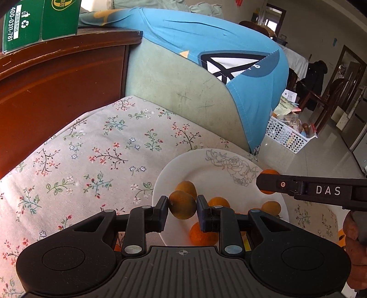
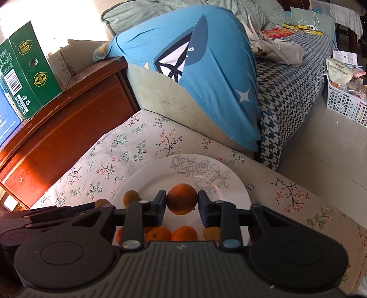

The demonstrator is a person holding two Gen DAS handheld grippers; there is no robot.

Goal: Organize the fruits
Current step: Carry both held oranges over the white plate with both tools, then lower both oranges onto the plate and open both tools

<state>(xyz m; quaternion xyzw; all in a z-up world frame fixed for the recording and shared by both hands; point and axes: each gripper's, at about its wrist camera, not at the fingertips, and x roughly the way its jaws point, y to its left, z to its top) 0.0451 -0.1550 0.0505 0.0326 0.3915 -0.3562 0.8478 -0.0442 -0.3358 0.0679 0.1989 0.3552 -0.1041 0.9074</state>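
1. Low centre of the left wrist view: the left gripper (image 1: 182, 207) is closed on a dull, brownish-orange fruit (image 1: 182, 204), its two pads pressed against the fruit's left and right sides, the fruit held clear above the white plate (image 1: 183, 169).
2. Low centre of the right wrist view: the right gripper (image 2: 182, 202) clamps a brighter orange (image 2: 182, 199) the same way, one pad on each flank, the fruit bulging slightly above and below the pads.
3. In the left wrist view the right gripper also reaches in from the right edge, its black arm marked "DAS", with the same orange showing above and below its tip over the plate's right rim.
4. On the plate beneath the left gripper lie more small oranges (image 1: 203, 233): one just behind the held fruit, others to the lower right of the fingers.
5. The right wrist view shows loose oranges (image 2: 184, 233) on the plate's near side, below the fingers, and one (image 2: 130, 198) to the left of them.
6. The plate, printed with a grey rose outline, rests on a floral cloth (image 1: 91, 160) filling the centre and left of both frames.
7. Beyond the cloth, upper centre, sits a blue cushion (image 1: 218, 41); a reddish wooden cabinet (image 1: 57, 87) stands at left with a green carton (image 1: 41, 20) on top.
8. A white perforated basket (image 1: 286, 135) sits on the floor at right.
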